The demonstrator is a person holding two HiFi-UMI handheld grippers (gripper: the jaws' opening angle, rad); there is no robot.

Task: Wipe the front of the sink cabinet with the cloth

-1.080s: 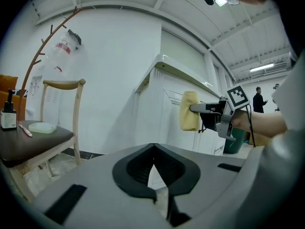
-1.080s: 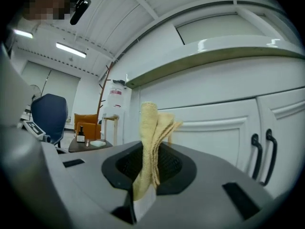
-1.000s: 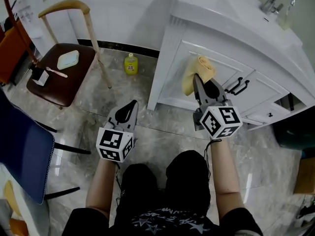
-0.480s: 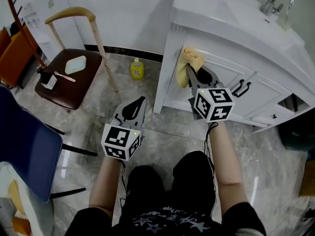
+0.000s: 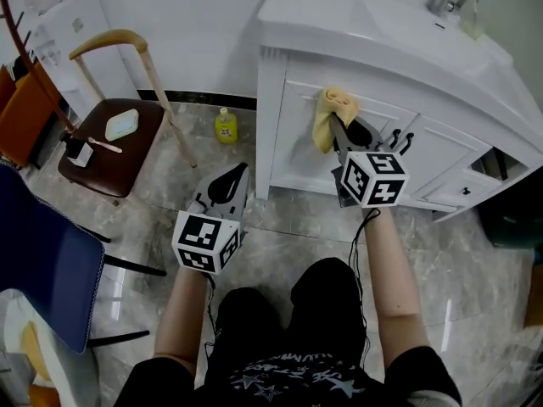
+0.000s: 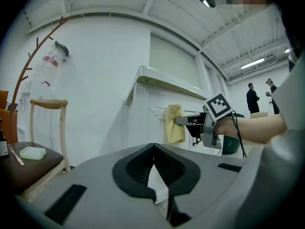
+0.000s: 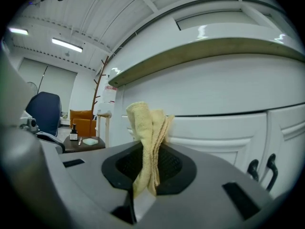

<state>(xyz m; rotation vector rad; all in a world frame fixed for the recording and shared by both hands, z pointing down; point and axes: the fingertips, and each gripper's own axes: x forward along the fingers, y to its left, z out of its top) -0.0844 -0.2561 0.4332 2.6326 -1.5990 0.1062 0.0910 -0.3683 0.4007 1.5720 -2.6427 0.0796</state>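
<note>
Grey marbled floor tiles (image 5: 280, 227) run up to the white panelled sink cabinet (image 5: 293, 142). There the right tongs (image 5: 334, 125) pinch a folded yellow terry cloth (image 5: 333, 108) and hold it against the top of the left door panel. The left tongs (image 5: 240, 171) hang low over the floor, pressed together with nothing between them (idle, it seems). Wiping looks under way at the upper left. No streaks show what is done, but the doors by the black handles (image 5: 399, 140) and the lower panels likely remain.
</note>
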